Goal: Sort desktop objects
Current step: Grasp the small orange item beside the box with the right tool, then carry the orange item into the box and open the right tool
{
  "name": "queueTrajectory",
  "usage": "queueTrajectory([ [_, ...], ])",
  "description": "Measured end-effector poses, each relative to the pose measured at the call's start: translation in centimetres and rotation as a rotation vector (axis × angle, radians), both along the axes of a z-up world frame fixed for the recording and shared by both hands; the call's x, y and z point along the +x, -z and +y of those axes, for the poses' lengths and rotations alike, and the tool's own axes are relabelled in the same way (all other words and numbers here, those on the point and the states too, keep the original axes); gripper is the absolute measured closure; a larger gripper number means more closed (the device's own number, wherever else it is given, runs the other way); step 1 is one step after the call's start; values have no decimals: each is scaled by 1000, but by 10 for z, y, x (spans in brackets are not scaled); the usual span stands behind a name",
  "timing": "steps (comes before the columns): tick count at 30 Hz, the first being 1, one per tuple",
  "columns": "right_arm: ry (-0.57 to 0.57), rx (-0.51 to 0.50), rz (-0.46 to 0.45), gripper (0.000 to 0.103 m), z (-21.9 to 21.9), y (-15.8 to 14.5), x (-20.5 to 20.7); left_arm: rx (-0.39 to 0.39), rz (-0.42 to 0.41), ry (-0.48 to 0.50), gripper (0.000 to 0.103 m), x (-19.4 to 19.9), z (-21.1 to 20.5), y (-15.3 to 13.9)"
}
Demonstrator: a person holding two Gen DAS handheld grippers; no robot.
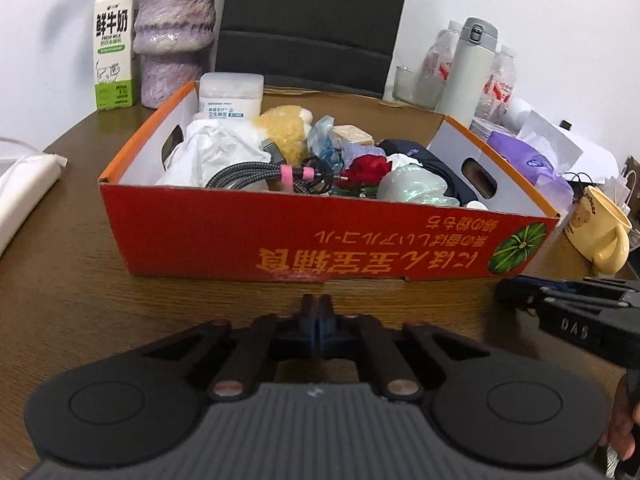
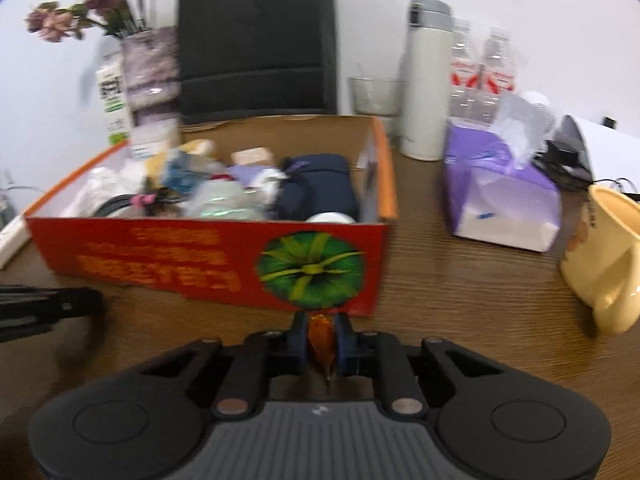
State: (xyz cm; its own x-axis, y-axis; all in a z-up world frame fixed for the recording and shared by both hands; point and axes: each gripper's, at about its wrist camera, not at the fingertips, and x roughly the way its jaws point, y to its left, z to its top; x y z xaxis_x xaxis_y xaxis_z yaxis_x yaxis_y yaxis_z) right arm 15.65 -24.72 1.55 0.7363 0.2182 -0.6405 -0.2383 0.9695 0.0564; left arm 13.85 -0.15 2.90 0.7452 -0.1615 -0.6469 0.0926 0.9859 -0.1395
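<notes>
Wood-grain tabletop point(image 1: 60, 272) bare on both sides of the left gripper point(image 1: 318, 308), fingers pressed together with nothing between them, tips just short of the red cardboard box point(image 1: 280, 232). Box's long near wall straight across ahead of those fingers, its printed lettering upside down, long axis running left to right; open top, orange rim, crammed with a braided cable point(image 1: 248, 174), crumpled white paper point(image 1: 216, 152), a red fabric flower point(image 1: 368, 170) and a dark pouch point(image 2: 320, 188). Open strip of table between fingertips and box wall, narrow; wider free room to the left of the fingers, toward a white folded cloth point(image 1: 24, 192) at the table edge. Right of the fingers, the right gripper point(image 2: 322, 334), seen from the side. From the right wrist view, right fingers nearly closed, clamped on a small orange object point(image 2: 321, 342) standing between the pads, its pointed end toward the camera, long axis along the fingers; what it is cannot be told. Just ahead of those fingers, the box's near right corner with its green round print. Right of them, clear table, then a yellow mug point(image 2: 604, 256) and a purple tissue pack point(image 2: 500, 200); beyond, a white flask point(image 2: 426, 80). Behind the box, a dark chair back point(image 1: 312, 24), a milk carton point(image 1: 114, 48) and a mottled vase point(image 1: 176, 36).
</notes>
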Motion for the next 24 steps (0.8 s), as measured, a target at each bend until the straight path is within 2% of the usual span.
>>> queueTrajectory([
  [3,-12,34,-27,90,11,-10,-14,14,-33,3,101,-9,-2,-8],
  [9,-36,125,-85,90,22,-37,-55,14,-40,3,101,-40,1,-18],
  [14,-59,177,-106,90,25,-48,-107,-3,-70,29,101,-85,4,-31],
  [18,-88,193,-119,90,26,-52,-148,12,-103,41,100,-123,6,-37],
  [21,-87,225,-129,90,23,-56,-173,-14,-107,36,100,-149,12,-39],
  [24,-90,237,-132,90,26,-52,-191,30,-129,37,100,-171,11,-35],
])
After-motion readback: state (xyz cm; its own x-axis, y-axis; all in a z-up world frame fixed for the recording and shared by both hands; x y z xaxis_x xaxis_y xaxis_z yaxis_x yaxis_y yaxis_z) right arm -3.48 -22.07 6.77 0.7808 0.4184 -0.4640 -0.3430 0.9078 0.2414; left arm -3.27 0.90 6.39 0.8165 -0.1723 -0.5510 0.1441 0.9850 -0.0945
